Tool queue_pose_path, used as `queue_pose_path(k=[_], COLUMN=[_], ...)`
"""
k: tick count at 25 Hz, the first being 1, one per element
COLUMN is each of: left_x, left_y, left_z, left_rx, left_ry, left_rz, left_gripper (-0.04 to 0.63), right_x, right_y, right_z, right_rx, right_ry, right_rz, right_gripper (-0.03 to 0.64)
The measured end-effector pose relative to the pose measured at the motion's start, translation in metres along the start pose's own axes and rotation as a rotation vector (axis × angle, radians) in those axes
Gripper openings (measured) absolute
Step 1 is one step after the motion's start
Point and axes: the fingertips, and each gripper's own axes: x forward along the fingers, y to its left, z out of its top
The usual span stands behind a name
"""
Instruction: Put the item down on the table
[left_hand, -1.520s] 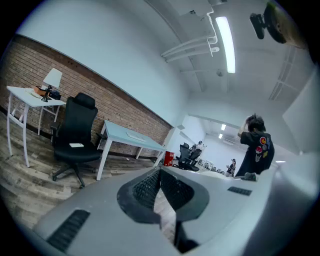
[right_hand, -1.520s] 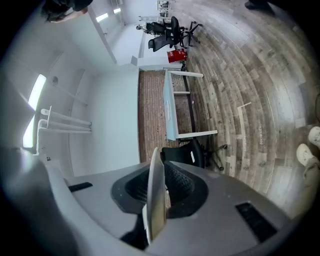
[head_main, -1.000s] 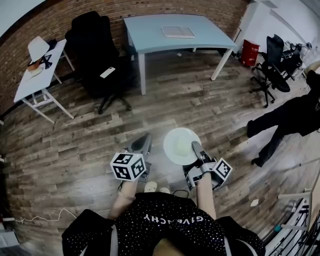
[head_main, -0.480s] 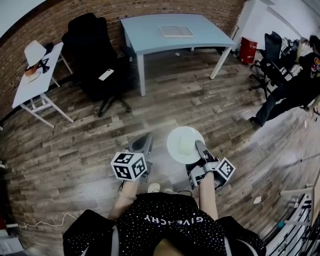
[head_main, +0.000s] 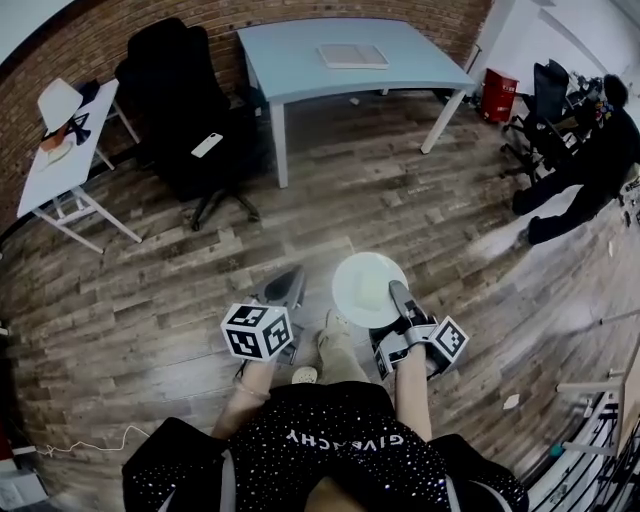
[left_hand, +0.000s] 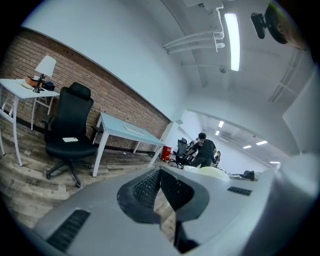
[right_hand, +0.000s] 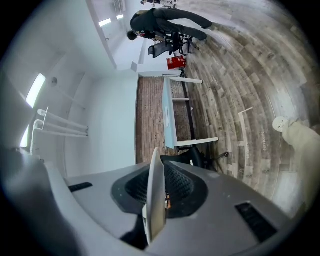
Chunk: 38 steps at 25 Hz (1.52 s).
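In the upper left of the head view, a small white bench (head_main: 55, 165) is carrying a white hat (head_main: 55, 100). Right of it, a black office chair (head_main: 180, 100) is standing with a phone (head_main: 207, 145) on its seat. At top centre, the pale blue bench (head_main: 300, 70) is bearing a flat tray (head_main: 352, 56).

Lower down, left of centre, I am holding the left gripper (head_main: 293, 283) over the wood floor (head_main: 150, 260); its fingers (left_hand: 145, 187) are pressed together with nothing between them. Just right of it, the right gripper (head_main: 395, 292) is pinching the rim of a white plate (head_main: 365, 285), held in the air above the floor, well apart from the pale blue bench. In the right gripper view, the plate is showing edge-on.

In the upper right, a person in dark clothes (head_main: 580, 165) is bending near a red bin (head_main: 499, 95).
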Motion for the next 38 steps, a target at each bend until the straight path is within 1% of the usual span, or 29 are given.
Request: queue_pose_path(k=[4, 10, 15, 21, 26, 30, 35, 38], left_x=[0.039, 0.129, 0.168, 0.244, 0.271, 0.277, 0.281, 0.291], left_y=[0.008, 0.019, 0.021, 0.028, 0.031, 0.032, 0.035, 0.033], left_z=[0.014, 0.069, 0.07, 0.105, 0.109, 0.1, 0.097, 0.095], left_rx=[-0.002, -0.005, 0.011, 0.003, -0.001, -0.005, -0.012, -0.013], left_ry=[-0.006, -0.043, -0.084, -0.087, -0.084, -0.069, -0.052, -0.036], left_rz=[0.012, 0.028, 0.041, 0.078, 0.104, 0.124, 0.133, 0.129], left_gripper=[0.012, 0.012, 0.012, 0.012, 0.012, 0.012, 0.012, 0.012], right_x=[0.036, 0.125, 0.155, 0.227, 0.248, 0.251, 0.248, 0.249], right_y=[0.001, 0.029, 0.021, 0.037, 0.034, 0.024, 0.014, 0.01], right_z=[0.031, 0.097, 0.13, 0.185, 0.206, 0.212, 0.215, 0.223], right_rx=[-0.002, -0.024, -0.041, -0.037, -0.024, -0.01, 0.005, 0.01], right_ry=[0.017, 0.059, 0.095, 0.142, 0.164, 0.173, 0.171, 0.161], right_rz=[-0.003, 0.015, 0.051, 0.043, 0.04, 0.024, 0.001, -0.014], right_gripper=[0.044, 0.044, 0.044, 0.044, 0.044, 0.044, 0.044, 0.044])
